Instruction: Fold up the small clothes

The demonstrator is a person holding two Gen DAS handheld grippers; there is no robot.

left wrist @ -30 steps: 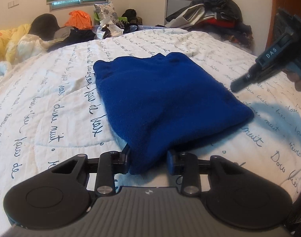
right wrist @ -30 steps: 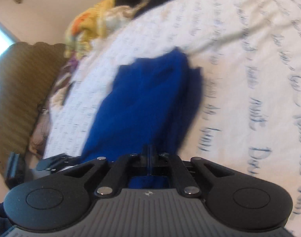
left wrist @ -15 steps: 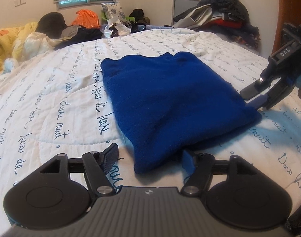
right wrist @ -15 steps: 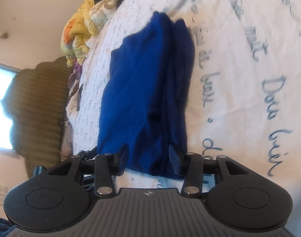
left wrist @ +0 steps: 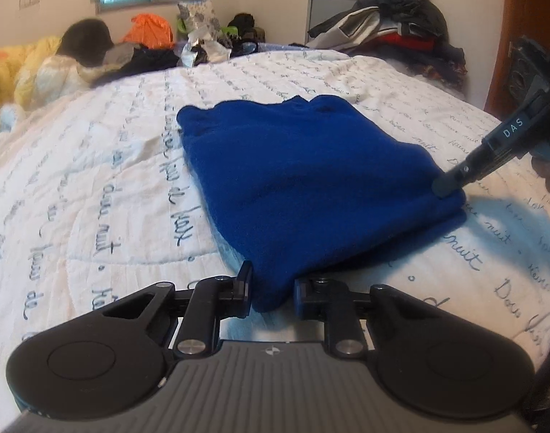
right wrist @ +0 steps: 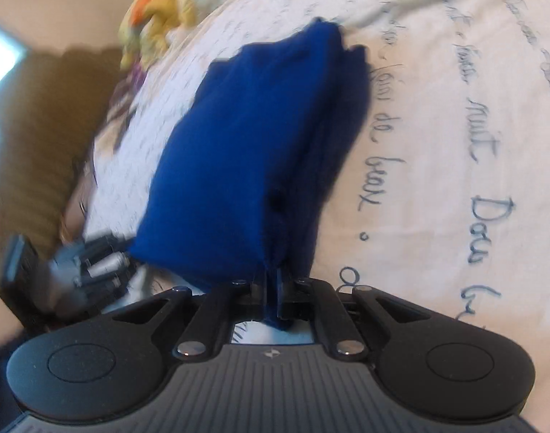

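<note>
Now blue fleece garment, folded thick, corners pinched.

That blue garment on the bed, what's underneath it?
The blue garment lies on a white quilt printed with handwriting. Whatever sits directly beneath the garment's middle is covered, so I cannot tell.
</note>
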